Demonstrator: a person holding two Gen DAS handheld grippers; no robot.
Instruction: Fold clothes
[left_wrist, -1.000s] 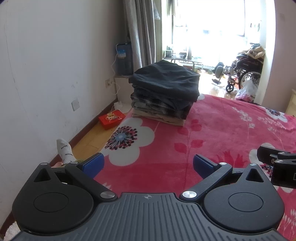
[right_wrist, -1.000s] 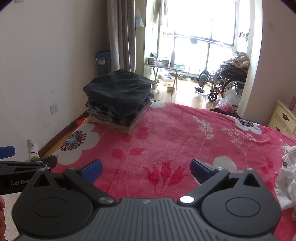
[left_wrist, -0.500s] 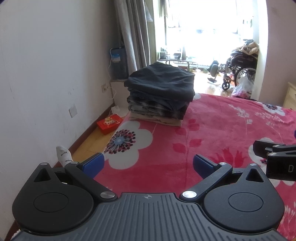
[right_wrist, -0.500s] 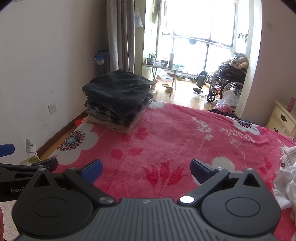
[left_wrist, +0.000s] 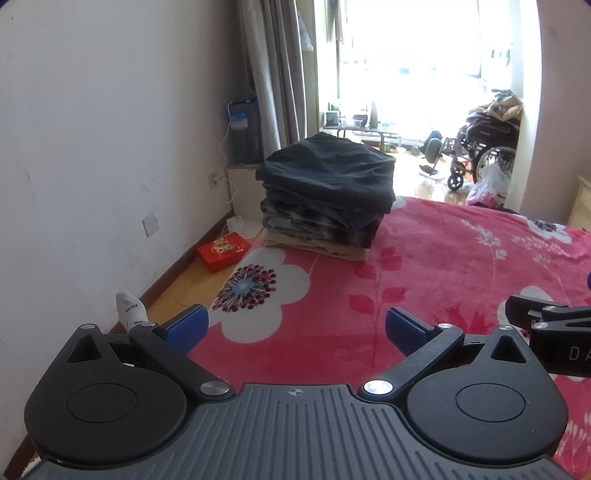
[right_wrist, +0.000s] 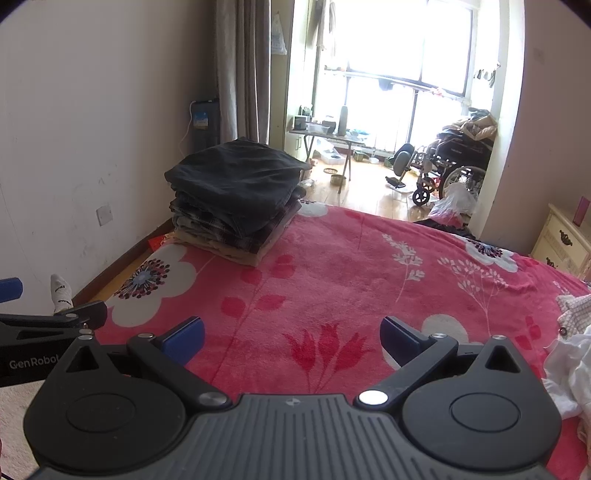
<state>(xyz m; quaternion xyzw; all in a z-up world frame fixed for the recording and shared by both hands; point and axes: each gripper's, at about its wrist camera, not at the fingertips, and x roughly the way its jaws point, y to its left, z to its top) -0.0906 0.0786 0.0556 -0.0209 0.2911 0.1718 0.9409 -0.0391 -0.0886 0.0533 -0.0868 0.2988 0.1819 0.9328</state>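
Observation:
A stack of folded clothes (left_wrist: 327, 192) (right_wrist: 236, 195), dark garments on top and a tan one at the bottom, sits at the far left corner of the bed's red flowered blanket (left_wrist: 424, 280) (right_wrist: 332, 266). My left gripper (left_wrist: 295, 326) hovers open over the blanket's near edge, holding nothing. My right gripper (right_wrist: 291, 334) is open and empty beside it, well short of the stack. Loose white and pale checked clothes (right_wrist: 569, 354) lie crumpled at the right edge of the right wrist view. Each gripper shows at the edge of the other's view.
A white wall (left_wrist: 92, 147) runs along the left with a strip of wood floor, a red box (left_wrist: 221, 251) and a person's white-socked foot (left_wrist: 130, 308). Beyond the bed are a wheelchair (right_wrist: 452, 170), a small table (right_wrist: 325, 138) and a cream nightstand (right_wrist: 561, 240).
Both grippers have drifted slightly, the left view swinging a little to the left, so the stack sits more central. Both stay open and empty.

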